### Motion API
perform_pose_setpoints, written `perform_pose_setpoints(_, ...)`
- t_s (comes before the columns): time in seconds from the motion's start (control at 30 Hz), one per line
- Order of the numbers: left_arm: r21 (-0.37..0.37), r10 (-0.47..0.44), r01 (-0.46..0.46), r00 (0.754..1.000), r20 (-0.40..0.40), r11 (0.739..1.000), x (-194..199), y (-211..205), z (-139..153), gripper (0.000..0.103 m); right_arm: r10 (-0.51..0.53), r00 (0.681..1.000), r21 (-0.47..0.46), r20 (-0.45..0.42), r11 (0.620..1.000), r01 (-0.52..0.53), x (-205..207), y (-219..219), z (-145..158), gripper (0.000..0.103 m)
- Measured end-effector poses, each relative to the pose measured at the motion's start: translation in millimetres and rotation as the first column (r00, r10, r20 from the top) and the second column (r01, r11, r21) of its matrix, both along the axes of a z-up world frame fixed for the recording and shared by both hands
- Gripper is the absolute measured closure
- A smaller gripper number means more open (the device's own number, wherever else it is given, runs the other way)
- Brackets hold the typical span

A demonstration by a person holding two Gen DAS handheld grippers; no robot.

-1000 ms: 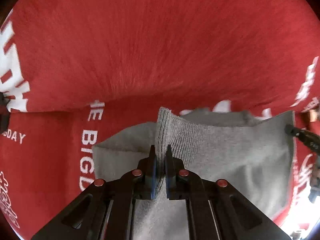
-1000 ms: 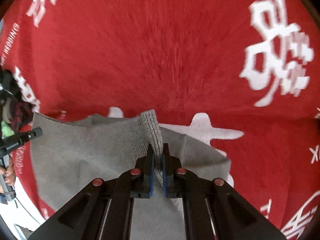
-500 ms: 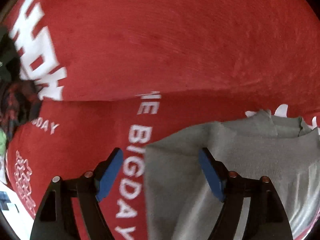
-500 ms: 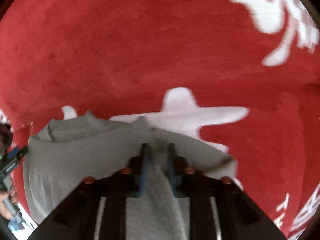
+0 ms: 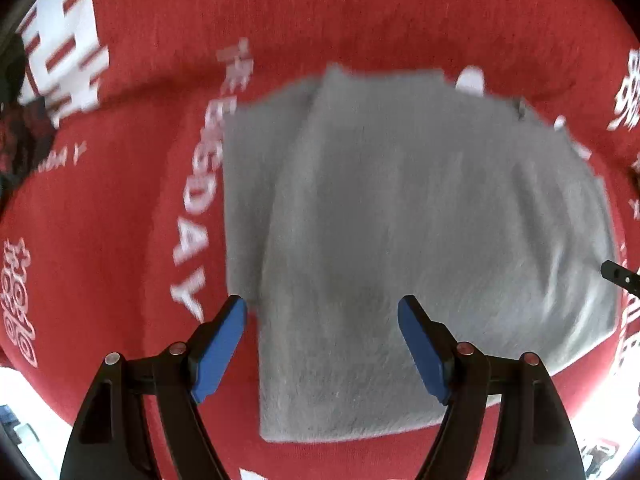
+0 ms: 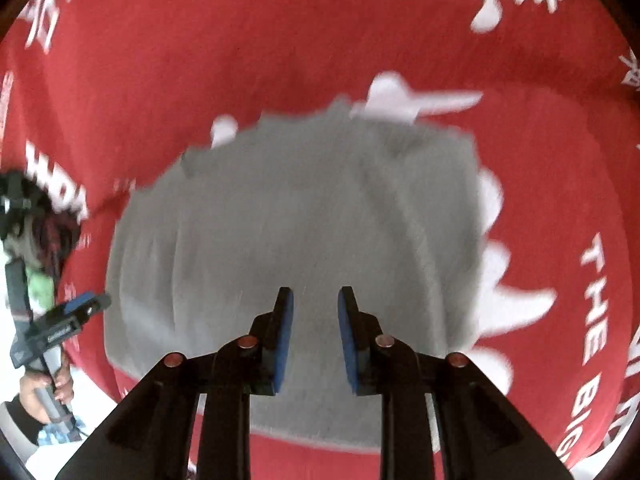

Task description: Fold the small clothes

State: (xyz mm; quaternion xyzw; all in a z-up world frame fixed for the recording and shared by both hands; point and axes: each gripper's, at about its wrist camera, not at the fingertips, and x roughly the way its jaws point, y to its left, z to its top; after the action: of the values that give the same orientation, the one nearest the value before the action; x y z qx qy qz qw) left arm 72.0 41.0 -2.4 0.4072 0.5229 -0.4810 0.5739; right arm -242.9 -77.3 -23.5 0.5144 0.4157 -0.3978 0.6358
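1. Nearest: left gripper spread wide, holding nothing, straddling the near-left edge of the grey garment.
2. Right gripper parted narrowly, empty, over the garment's near middle.
3. Garment lies folded on the red cloth, straight ahead of both; long axis looks left-to-right. Blurred.
4. Judgement: both near; left better placed for an edge.

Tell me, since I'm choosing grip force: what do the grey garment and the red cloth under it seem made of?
The folded grey garment looks like soft matte knit, judging by its fuzzy surface. The red cloth with white lettering looks like a napped, velvety fabric, though blur leaves that uncertain.
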Motion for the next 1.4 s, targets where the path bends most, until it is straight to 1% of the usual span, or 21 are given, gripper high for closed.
perform_pose_setpoints(0.07,0.029,0.021,-0.021,1.0,-0.006,0.999,6.3,13.0,-15.3,0.022,0.006,1.0,0.029,-0.023,1.0,-0.006,-0.3,13.4,-16.2,0.078)
perform_pose_setpoints(0.1,0.012,0.05,-0.05,0.998,-0.043,0.999,14.2,20.8,-16.1,0.022,0.002,1.0,0.017,-0.022,1.0,-0.001,-4.2,18.4,-15.6,0.082)
perform_pose_setpoints(0.17,0.026,0.093,-0.091,0.994,-0.058,0.995,26.9,30.5,-17.3,0.022,0.009,0.999,0.0,-0.035,1.0,-0.009,-9.3,20.9,-14.0,0.082)
perform_pose_setpoints(0.33,0.039,0.123,-0.121,0.992,-0.036,0.992,43.8,48.4,-12.8,0.022,-0.011,0.993,0.036,-0.121,0.999,0.015,-38.6,31.9,-10.6,0.084)
perform_pose_setpoints(0.47,0.037,0.133,-0.132,0.991,-0.019,0.991,47.0,57.4,-8.0,0.022,-0.14,0.989,0.102,-0.036,0.984,0.143,-70.9,49.4,-3.5,0.079)
perform_pose_setpoints(0.53,0.04,0.139,-0.138,0.99,-0.023,0.99,47.8,58.8,-9.2,0.022,-0.256,0.966,0.172,0.033,0.954,0.247,-89.6,62.0,-5.9,0.075)
perform_pose_setpoints(0.6,0.042,0.141,-0.14,0.99,-0.02,0.989,47.6,61.3,-9.4,0.022,-0.397,0.911,0.255,0.112,0.898,0.36,-106.8,73.6,-14.2,0.066)
perform_pose_setpoints(0.67,0.041,0.139,-0.139,0.99,-0.011,0.989,47.3,59.9,-8.2,0.022,-0.538,0.828,0.321,0.158,0.821,0.472,-120.5,83.0,-26.7,0.066)
perform_pose_setpoints(0.73,0.029,0.135,-0.135,0.991,0.002,0.99,46.5,58.2,-2.8,0.022,-0.624,0.761,0.368,0.18,0.76,0.536,-127.3,86.5,-36.1,0.066)
perform_pose_setpoints(0.8,0.015,0.13,-0.131,0.991,0.017,0.991,48.1,61.0,1.1,0.022,-0.667,0.722,0.385,0.183,0.725,0.571,-130.6,89.5,-36.6,0.066)
perform_pose_setpoints(0.83,0.015,0.129,-0.13,0.991,0.027,0.991,49.7,60.3,1.1,0.022,-0.663,0.725,0.373,0.186,0.731,0.572,-130.4,90.5,-32.0,0.066)
perform_pose_setpoints(0.93,0.038,0.135,-0.136,0.99,0.027,0.99,51.9,64.1,-5.9,0.022,-0.608,0.779,0.305,0.153,0.779,0.548,-126.3,90.0,-22.8,0.067)
perform_pose_setpoints(1.0,0.039,0.145,-0.146,0.989,0.02,0.989,55.3,64.0,-7.9,0.022,-0.591,0.804,0.299,0.057,0.779,0.551,-129.6,90.0,-29.9,0.072)
perform_pose_setpoints(1.03,0.038,0.145,-0.146,0.989,0.027,0.989,54.2,63.6,-6.3,0.023,-0.599,0.8,0.294,0.039,0.772,0.564,-135.7,87.8,-30.0,0.079)
perform_pose_setpoints(1.07,0.028,0.143,-0.144,0.989,0.046,0.989,54.2,63.6,-0.4,0.027,-0.608,0.793,0.289,0.041,0.767,0.573,-140.0,87.6,-28.0,0.08)
perform_pose_setpoints(1.1,0.013,0.137,-0.138,0.99,0.045,0.99,55.8,60.1,3.8,0.035,-0.599,0.801,0.27,0.027,0.775,0.571,-141.2,87.8,-23.0,0.08)
perform_pose_setpoints(1.13,0.005,0.128,-0.128,0.991,0.025,0.992,55.6,56.0,8.5,0.051,-0.567,0.824,0.228,0.004,0.803,0.551,-138.9,85.6,-13.5,0.08)
perform_pose_setpoints(1.17,0.0,0.126,-0.126,0.992,-0.005,0.992,56.2,51.0,12.6,0.061,-0.536,0.844,0.191,-0.01,0.827,0.528,-135.1,82.8,-4.9,0.08)
perform_pose_setpoints(1.2,-0.013,0.127,-0.128,0.991,-0.035,0.992,57.0,44.7,16.7,0.064,-0.494,0.87,0.148,-0.014,0.859,0.49,-128.5,79.8,6.7,0.079)
perform_pose_setpoints(1.3,-0.08,0.101,-0.11,0.989,-0.107,0.991,55.8,13.8,30.4,0.065,-0.383,0.924,0.072,0.008,0.922,0.381,-103.6,63.9,26.5,0.079)
perform_pose_setpoints(1.4,-0.144,0.057,-0.079,0.987,-0.151,0.986,47.2,-26.7,38.5,0.065,-0.305,0.951,0.051,0.046,0.952,0.303,-79.3,45.9,29.8,0.079)
